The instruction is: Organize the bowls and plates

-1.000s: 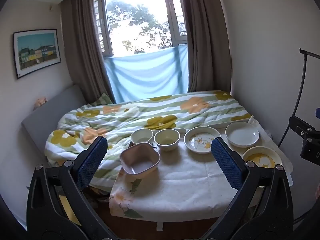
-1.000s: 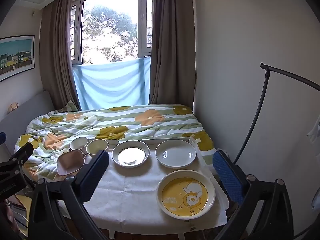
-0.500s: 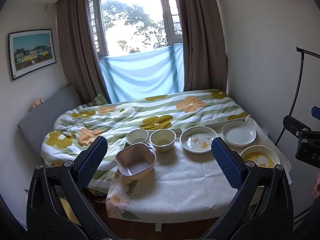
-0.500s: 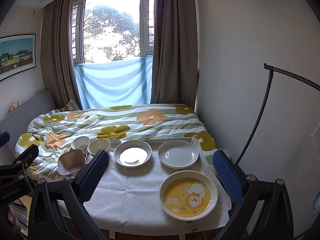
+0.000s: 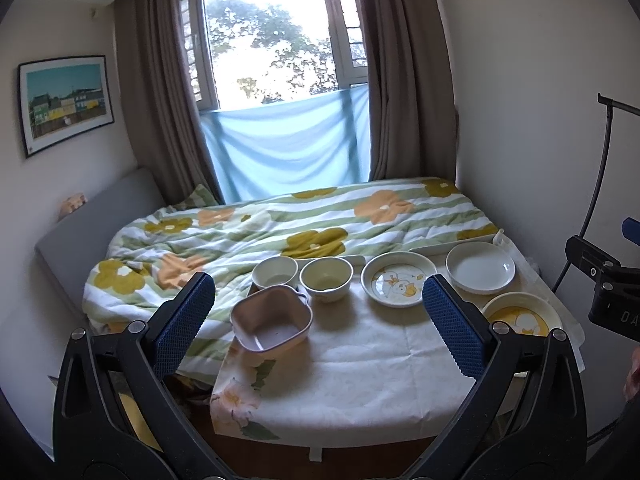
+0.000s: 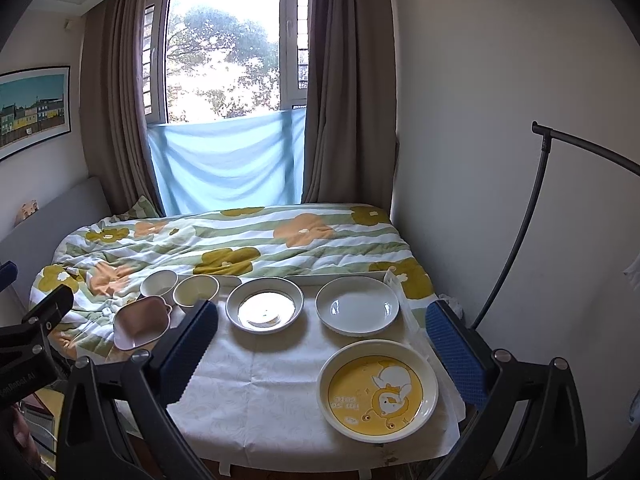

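Observation:
On a table with a white cloth (image 5: 360, 364) stand a pink square bowl (image 5: 272, 322), two small cream bowls (image 5: 275, 272) (image 5: 326, 278), a cartoon-print plate (image 5: 398, 283), a plain white plate (image 5: 480, 267) and a yellow plate (image 5: 520, 318). The right wrist view shows the pink bowl (image 6: 141, 322), the cream bowls (image 6: 159, 282) (image 6: 196, 290), the rimmed plate (image 6: 265, 305), the white plate (image 6: 357, 305) and the yellow plate (image 6: 378, 394). My left gripper (image 5: 316, 316) and right gripper (image 6: 320, 344) are both open, empty and held above the table's near edge.
A bed with a floral quilt (image 5: 288, 228) lies right behind the table. A window with curtains (image 5: 280, 40) is beyond. A black stand pole (image 6: 532, 216) rises at the right by the wall. A grey headboard (image 5: 92, 220) is at left.
Both grippers have drifted slightly; the views shifted a little, with the table sitting somewhat lower and left in the left wrist view. No dish has moved.

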A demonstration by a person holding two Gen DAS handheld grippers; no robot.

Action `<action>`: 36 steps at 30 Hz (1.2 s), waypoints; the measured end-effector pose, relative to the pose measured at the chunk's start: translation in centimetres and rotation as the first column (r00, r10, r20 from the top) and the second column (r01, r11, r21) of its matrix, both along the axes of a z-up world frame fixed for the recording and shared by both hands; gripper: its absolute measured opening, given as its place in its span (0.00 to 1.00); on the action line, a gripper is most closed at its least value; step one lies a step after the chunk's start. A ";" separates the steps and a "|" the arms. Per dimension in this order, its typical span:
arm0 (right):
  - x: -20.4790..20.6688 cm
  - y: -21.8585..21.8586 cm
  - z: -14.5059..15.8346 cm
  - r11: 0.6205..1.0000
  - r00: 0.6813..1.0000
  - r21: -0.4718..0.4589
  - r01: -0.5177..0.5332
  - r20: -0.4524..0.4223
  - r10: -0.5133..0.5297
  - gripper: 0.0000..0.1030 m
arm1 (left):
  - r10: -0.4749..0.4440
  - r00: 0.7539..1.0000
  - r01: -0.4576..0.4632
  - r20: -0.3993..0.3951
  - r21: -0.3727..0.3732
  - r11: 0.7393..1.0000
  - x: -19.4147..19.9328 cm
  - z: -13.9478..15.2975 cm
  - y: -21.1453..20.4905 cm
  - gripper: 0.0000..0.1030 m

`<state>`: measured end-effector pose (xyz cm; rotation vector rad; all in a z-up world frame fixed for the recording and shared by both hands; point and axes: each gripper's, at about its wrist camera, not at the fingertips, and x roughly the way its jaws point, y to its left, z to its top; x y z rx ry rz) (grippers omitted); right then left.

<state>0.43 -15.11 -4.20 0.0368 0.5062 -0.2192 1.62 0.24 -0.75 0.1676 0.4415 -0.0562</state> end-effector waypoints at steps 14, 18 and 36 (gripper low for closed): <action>0.3 0.2 -0.2 1.000 1.000 0.004 -0.011 -0.003 0.011 1.00 | 0.007 1.000 -0.007 0.002 0.003 1.000 0.1 -0.1 -0.3 1.00; 0.3 0.1 -0.2 1.000 1.000 0.000 -0.009 -0.004 0.009 1.00 | 0.011 1.000 -0.011 0.005 0.006 1.000 -0.1 -0.2 -0.2 1.00; 0.3 0.1 -0.3 1.000 1.000 0.002 -0.011 -0.006 0.011 1.00 | 0.021 1.000 -0.021 -0.002 0.005 1.000 -0.1 -0.2 0.0 1.00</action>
